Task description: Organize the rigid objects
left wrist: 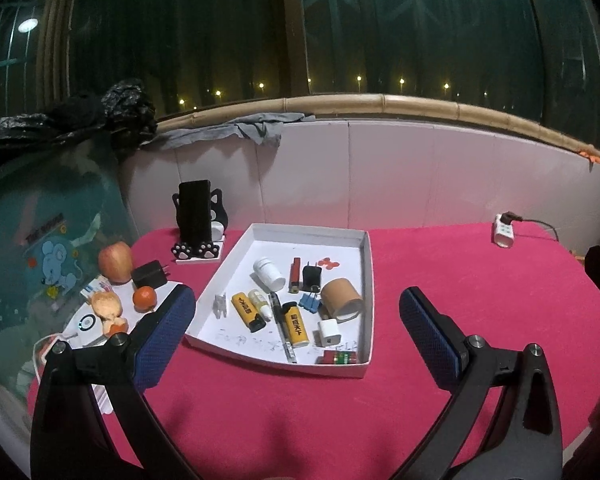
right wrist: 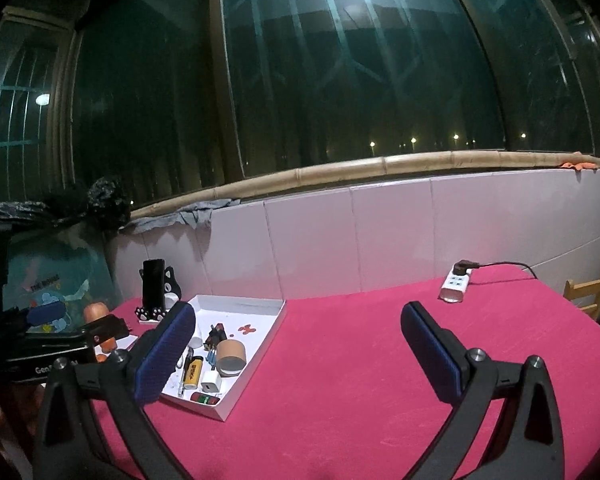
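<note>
Near the bench's left edge, our tray (left wrist: 365, 272) is crowded; both grippers' jaws stand wide and empty, so we risk nudging the cardboard roll (left wrist: 341, 300) into its neighbours.

Two wrist fisheyes facing the dark window across a pink-clothed table (left wrist: 440, 272).

The left wrist view sits near the shallow white cardboard tray (left wrist: 367, 280), looking down into it from in front. The right wrist view stands further right and back; the tray (right wrist: 274, 320) lies at its left. Both share tray, table and white power strip (left wrist: 504, 234) (right wrist: 454, 286).
</note>
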The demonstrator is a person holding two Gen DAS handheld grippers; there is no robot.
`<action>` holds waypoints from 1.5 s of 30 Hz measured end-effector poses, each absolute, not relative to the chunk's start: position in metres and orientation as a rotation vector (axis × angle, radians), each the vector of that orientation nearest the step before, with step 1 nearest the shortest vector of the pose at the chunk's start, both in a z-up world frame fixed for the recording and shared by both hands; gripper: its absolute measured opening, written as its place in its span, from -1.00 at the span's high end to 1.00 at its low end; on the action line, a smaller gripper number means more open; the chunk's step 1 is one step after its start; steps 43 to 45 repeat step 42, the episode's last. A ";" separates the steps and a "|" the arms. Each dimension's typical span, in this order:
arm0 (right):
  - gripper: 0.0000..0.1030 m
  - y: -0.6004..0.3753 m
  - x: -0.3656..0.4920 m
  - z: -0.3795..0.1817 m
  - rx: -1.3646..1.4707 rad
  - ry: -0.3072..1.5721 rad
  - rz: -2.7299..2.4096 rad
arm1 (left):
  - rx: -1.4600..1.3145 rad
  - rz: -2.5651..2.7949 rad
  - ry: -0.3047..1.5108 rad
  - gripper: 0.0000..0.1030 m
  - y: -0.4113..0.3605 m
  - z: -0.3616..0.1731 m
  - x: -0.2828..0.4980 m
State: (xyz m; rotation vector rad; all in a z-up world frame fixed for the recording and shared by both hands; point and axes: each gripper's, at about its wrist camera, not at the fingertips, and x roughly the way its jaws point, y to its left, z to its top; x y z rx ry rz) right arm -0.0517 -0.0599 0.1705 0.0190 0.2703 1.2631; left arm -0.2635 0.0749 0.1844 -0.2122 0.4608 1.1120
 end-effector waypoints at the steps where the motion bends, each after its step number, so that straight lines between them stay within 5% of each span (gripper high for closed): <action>1: -1.00 -0.063 -0.051 0.172 0.023 0.267 1.260 | -0.215 1.110 0.458 -0.99 0.073 0.185 -0.265; 45: -1.00 -0.105 -0.042 0.180 0.056 0.248 1.237 | -0.258 1.122 0.445 -0.99 0.043 0.195 -0.283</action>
